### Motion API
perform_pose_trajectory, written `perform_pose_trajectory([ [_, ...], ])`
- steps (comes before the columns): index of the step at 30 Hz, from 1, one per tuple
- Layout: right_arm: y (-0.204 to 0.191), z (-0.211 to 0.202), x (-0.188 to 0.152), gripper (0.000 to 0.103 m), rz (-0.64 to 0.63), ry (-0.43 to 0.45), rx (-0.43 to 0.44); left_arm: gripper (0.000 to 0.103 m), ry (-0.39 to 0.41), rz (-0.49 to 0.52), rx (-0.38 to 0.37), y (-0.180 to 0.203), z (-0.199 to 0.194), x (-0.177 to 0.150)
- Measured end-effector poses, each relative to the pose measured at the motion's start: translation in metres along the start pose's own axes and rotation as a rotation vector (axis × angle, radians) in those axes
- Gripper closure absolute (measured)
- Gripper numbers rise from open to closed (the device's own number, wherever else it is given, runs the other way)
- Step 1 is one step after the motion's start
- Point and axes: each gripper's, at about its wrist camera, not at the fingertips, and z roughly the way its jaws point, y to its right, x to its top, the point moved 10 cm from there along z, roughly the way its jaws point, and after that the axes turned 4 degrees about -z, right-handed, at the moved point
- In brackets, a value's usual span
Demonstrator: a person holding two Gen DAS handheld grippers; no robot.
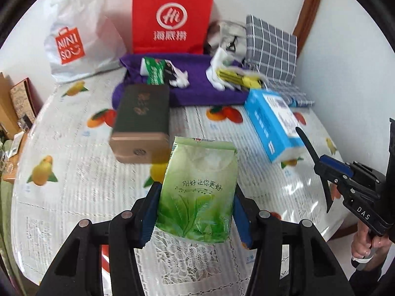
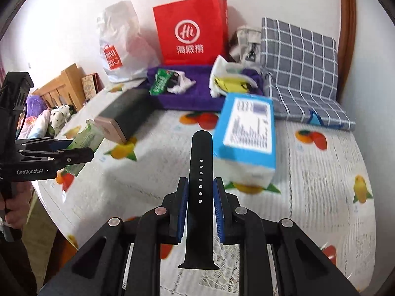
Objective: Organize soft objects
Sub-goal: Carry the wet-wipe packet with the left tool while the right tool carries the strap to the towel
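Ahead of the fingers (image 2: 187, 197) bare tabletop (image 2: 321, 185) lies open; a blue box (image 2: 244, 133) stands just beyond, a dark box (image 2: 123, 118) farther left, bags (image 2: 192, 32) behind.

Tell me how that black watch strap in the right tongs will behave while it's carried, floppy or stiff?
Probably bendy but springy: the watch strap sticks out past the right tongs with little sag. It looks light, being thin. The ridged blue pads squeeze its edges, so slipping seems unlikely.
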Motion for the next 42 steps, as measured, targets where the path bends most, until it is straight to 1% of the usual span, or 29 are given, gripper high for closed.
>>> perform_pose_trajectory([
  [5,-0.008,-0.005,0.022,0.082,0.0,0.024,0.019,0.051,0.041,-0.014,0.001,-0.005,-0.012,0.017],
  [11,-0.01,-0.003,0.043,0.082,-0.005,0.029,0.008,0.051,0.059,-0.028,-0.006,-0.007,-0.018,0.032],
  [22,-0.002,0.012,0.075,0.082,0.028,-0.002,0.017,0.051,0.092,-0.048,0.003,-0.015,-0.023,0.063],
  [28,-0.003,0.018,0.101,0.082,0.017,0.024,0.012,0.051,0.098,-0.056,0.011,-0.019,-0.016,0.083],
  [37,-0.009,0.033,0.143,0.082,-0.002,0.064,0.019,0.051,0.088,-0.076,0.022,-0.026,0.007,0.116],
  [42,-0.006,0.046,0.164,0.082,0.007,0.076,0.031,0.051,0.09,-0.088,0.027,-0.032,0.019,0.136],
])
